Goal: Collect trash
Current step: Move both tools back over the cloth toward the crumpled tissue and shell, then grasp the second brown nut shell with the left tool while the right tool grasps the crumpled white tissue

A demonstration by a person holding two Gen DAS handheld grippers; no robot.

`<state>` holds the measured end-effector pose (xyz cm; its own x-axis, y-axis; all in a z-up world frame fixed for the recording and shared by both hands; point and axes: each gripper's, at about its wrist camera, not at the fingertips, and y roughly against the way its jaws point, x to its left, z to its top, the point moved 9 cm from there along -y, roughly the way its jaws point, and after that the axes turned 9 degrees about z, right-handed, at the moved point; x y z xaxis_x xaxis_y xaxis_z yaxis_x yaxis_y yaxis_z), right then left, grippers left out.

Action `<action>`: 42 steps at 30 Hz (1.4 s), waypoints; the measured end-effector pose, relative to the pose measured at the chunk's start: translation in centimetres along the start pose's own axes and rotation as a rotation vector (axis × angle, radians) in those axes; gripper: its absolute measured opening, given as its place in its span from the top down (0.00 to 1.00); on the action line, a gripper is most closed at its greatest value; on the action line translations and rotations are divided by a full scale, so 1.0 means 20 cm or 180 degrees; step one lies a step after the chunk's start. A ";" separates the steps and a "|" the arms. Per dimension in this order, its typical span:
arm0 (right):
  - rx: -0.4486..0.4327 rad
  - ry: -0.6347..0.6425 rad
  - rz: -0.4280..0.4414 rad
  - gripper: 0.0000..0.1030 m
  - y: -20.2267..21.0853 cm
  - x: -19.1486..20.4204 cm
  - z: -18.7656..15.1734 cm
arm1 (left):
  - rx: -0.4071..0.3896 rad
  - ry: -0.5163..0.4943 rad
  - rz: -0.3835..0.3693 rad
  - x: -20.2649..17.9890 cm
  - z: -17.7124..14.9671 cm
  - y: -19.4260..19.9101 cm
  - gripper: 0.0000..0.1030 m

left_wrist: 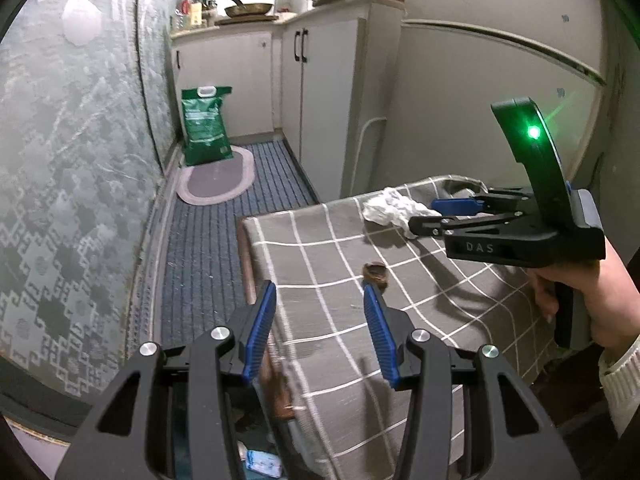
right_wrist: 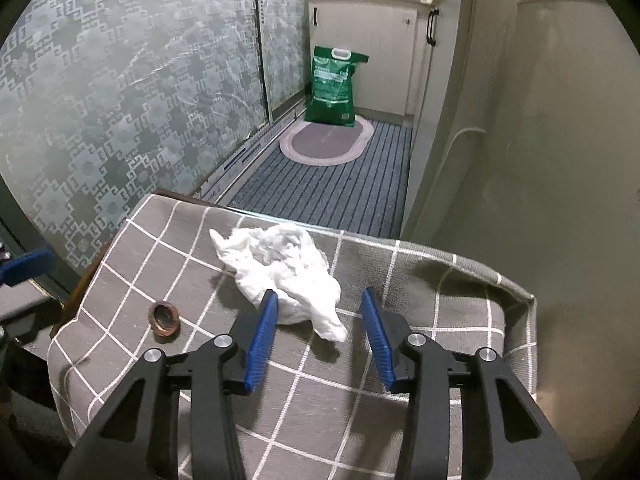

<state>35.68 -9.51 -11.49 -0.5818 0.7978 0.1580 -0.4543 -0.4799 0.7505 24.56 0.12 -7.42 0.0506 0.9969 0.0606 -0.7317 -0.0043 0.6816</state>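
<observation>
A narrow kitchen passage ran ahead, floored with a striped blue-grey mat (right_wrist: 340, 192) and closed at the far end by white cabinets (right_wrist: 384, 60). Nearest the cameras stood a small table under a grey checked cloth (right_wrist: 280, 392), and everything below is placed against that cloth.

Left of the cloth rose a frosted patterned glass door (right_wrist: 120, 100). Beyond the cloth's far edge, an oval rug (right_wrist: 326, 142) lay on the mat with a green sack (right_wrist: 332, 88) standing upright at its back. Right of the cloth stood a pale refrigerator (left_wrist: 500, 72).

On the cloth's left part sat a small brown round cap (right_wrist: 164, 317), alone and apart from the rest. The left gripper (left_wrist: 320, 312) hung over the cloth's near left corner, its blue pads (left_wrist: 262, 328) moderately apart with nothing between them; the cap lay just past its right fingertip.

Toward the cloth's middle and far side lay the crumpled white tissue (right_wrist: 280, 272). The right gripper (right_wrist: 320, 312), held by a hand (left_wrist: 576, 292) in a white cuff, reached in from the cloth's right side. Its jaws stood partly open around the tissue's near tail; the left pad (right_wrist: 264, 332) overlapped the paper's edge, but whether it touched I could not tell, and the right pad stood clear, so nothing was gripped.
</observation>
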 end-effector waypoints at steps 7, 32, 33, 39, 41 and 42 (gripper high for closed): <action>0.0049 -0.0005 0.0204 0.82 0.01 0.01 -0.02 | 0.0148 -0.0044 -0.0145 -0.11 -0.01 -0.09 0.53; -0.0149 0.0093 0.0136 0.89 0.33 -0.10 -0.03 | 0.0260 0.0038 -0.0041 -0.26 0.02 -0.29 0.66; -0.0154 0.0096 0.0138 0.89 0.33 -0.09 -0.03 | 0.0256 0.0046 -0.0033 -0.25 0.02 -0.30 0.72; -0.0152 0.0122 0.0140 0.89 0.34 -0.06 -0.02 | 0.0263 0.0067 -0.0031 -0.22 0.02 -0.30 0.79; -0.0146 0.0151 0.0144 0.89 0.34 -0.03 -0.01 | 0.0259 0.0099 -0.0088 -0.21 0.01 -0.28 0.79; -0.0145 0.0161 0.0146 0.89 0.34 -0.02 0.00 | 0.0255 0.0121 -0.0118 -0.21 0.01 -0.28 0.79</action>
<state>32.82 -13.01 -6.51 -0.6355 0.7558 0.1579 -0.4561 -0.5325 0.7131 28.57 -4.05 -11.23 0.0495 0.9987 0.0075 -0.6730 0.0278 0.7392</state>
